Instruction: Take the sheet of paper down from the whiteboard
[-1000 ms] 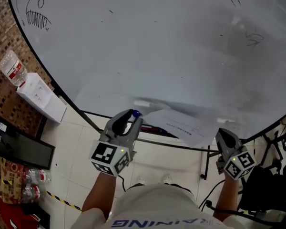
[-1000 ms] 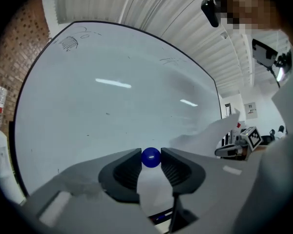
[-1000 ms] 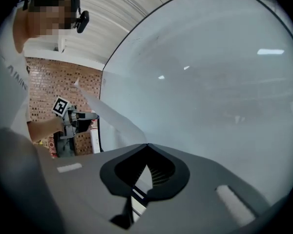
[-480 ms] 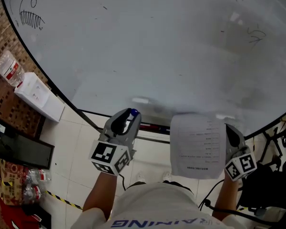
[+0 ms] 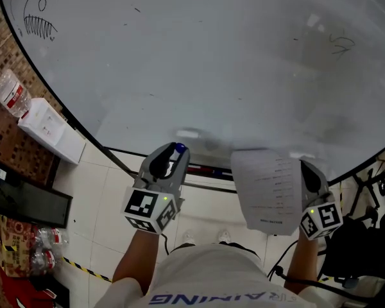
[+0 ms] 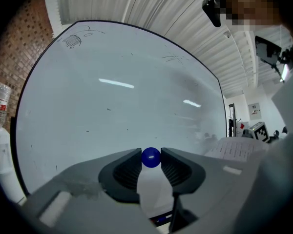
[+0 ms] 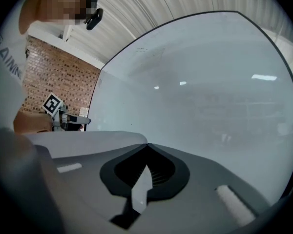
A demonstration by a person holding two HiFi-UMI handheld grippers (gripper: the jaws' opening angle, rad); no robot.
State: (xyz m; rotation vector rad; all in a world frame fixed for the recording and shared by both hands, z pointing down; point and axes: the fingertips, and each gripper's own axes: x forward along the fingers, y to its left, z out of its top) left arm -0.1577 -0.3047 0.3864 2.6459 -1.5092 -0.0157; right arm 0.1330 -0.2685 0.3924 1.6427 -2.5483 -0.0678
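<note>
Whiteboard (image 5: 212, 63) fills the upper view, with faint marker scrawls and a doodle (image 5: 38, 19) at its top-left corner. Sheet (image 5: 269, 191) is off the whiteboard, hanging in front of its lower edge toward the right, print facing up, its right edge pinched in the right gripper (image 5: 304, 167), jaws pressed together on the paper. Along that lower edge, the left gripper (image 5: 177, 151) sits left of the sheet and apart from it, jaws nipping a small blue ball (image 6: 151, 157).
</note>
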